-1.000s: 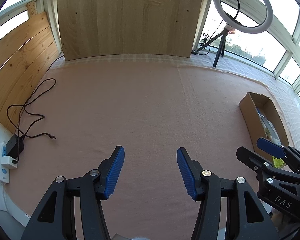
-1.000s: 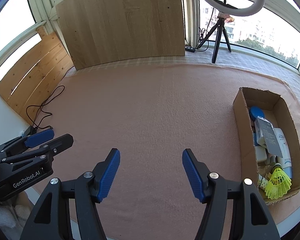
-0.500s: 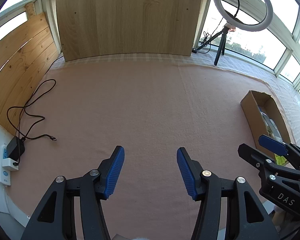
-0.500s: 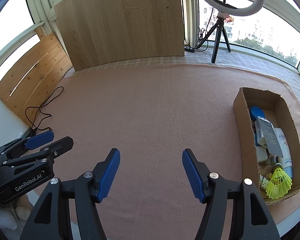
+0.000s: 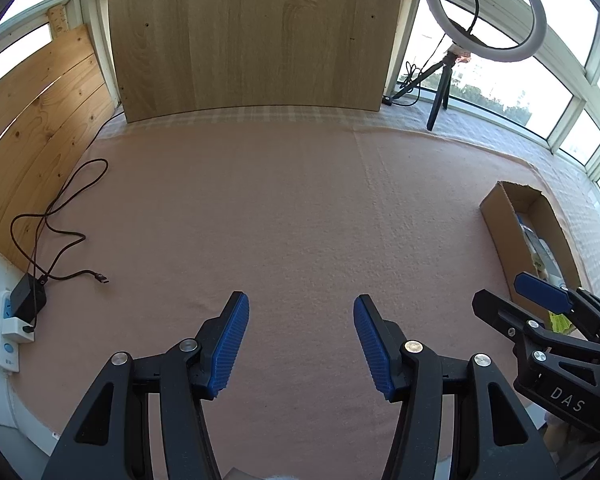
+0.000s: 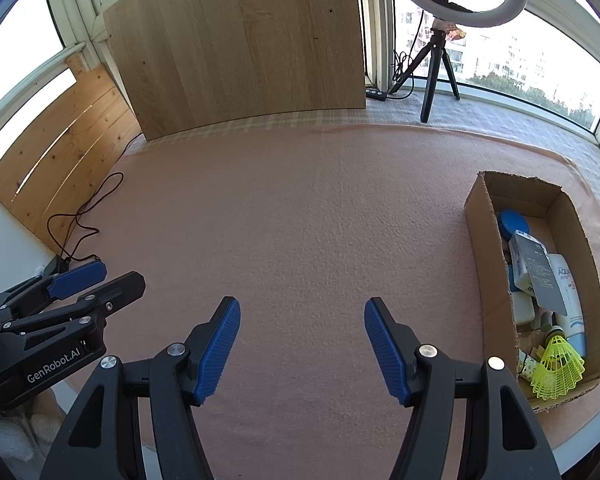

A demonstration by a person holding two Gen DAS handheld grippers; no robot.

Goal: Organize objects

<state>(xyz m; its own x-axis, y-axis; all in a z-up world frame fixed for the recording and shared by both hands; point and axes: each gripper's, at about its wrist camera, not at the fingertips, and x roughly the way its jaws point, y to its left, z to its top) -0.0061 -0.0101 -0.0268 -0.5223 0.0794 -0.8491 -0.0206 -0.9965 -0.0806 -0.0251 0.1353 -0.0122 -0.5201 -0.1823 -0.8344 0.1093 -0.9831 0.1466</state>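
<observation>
Two grippers hang over a pink felt-covered table (image 6: pixel 300 220), side by side, and neither holds anything. The left gripper (image 5: pixel 301 342) has its blue-padded jaws spread wide apart over bare cloth. The right gripper (image 6: pixel 302 346) is the same, jaws wide apart and nothing between them. Each one shows at the edge of the other's view: the right gripper low at the right of the left wrist view, the left gripper low at the left of the right wrist view.

The task's things sit in a long cardboard box (image 6: pixel 485 264) near the table's right edge, to the right of the right gripper and apart from it. Inside lie a round blue lid (image 6: pixel 514 222) toward the far end, a grey-labelled white carton (image 6: pixel 534 268) tilted over other white containers, a white tube (image 6: pixel 570 304) with blue lettering along the right wall, and a yellow shuttlecock (image 6: pixel 556 370) at the near end. Some smaller pieces under these are too jumbled to name.

At the table's left side a black cable (image 5: pixel 60 216) loops across the cloth to a black charger (image 5: pixel 28 298) plugged into a white power strip (image 5: pixel 8 332). A wooden panel (image 5: pixel 252 36) stands at the far edge, and a ring light (image 5: pixel 486 10) on a small tripod stands to its right by the windows.
</observation>
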